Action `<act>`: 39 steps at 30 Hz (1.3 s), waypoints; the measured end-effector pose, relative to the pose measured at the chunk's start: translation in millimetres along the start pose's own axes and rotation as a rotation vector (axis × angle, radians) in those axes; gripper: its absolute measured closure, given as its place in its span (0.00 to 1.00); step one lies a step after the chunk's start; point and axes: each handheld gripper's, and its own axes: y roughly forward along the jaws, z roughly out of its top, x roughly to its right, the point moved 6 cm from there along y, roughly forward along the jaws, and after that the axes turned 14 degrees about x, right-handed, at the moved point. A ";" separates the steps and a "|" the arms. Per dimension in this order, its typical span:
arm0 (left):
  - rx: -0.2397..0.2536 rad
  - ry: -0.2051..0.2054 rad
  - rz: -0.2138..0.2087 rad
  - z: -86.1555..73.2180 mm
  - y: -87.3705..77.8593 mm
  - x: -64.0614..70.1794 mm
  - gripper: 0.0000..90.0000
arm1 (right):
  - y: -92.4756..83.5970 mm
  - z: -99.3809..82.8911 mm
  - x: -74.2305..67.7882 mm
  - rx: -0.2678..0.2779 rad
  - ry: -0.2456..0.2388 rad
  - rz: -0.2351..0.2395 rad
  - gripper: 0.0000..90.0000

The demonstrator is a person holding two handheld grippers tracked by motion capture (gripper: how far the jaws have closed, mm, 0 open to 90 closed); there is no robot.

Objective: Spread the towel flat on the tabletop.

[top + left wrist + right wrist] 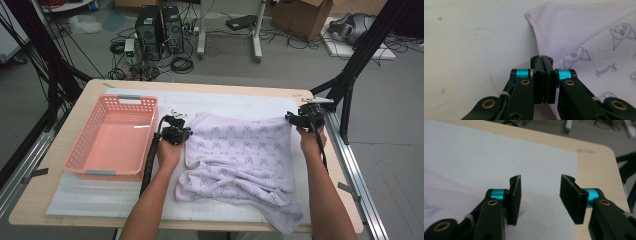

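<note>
Cloth (240, 155) lies crumpled on the desk (65, 145), its near corner hanging off the edge. Left gripper (543, 60) fingers pinch its stitched left hem, clear in the left gripper view. Right gripper (540, 195) fingers stand spread, nothing between them, at the far right corner.

A: What are the tools built like?

B: Both the left gripper (543, 62) and the right gripper (540, 195) are black, with flat black pads, turquoise metal collars behind them and brass-coloured rivets in the linkage arms.

A: Any wiring?

B: A thick black cable (149, 160) runs along the left forearm, a thinner one along the right. White cable ties sit on the linkages. The forearms are unsleeved.
</note>
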 end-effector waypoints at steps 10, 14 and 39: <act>0.027 -0.009 0.004 0.2 -4.4 -2.1 0.98 | -13.5 4.3 26.0 0.081 0.082 -0.121 0.65; 0.045 -0.033 -0.028 -0.4 -4.5 2.2 0.90 | -24.9 5.8 38.6 0.081 0.113 -0.084 0.64; 0.055 -0.047 -0.017 4.9 -6.6 11.3 0.96 | -13.3 -51.9 -52.5 -0.148 -0.066 0.314 0.98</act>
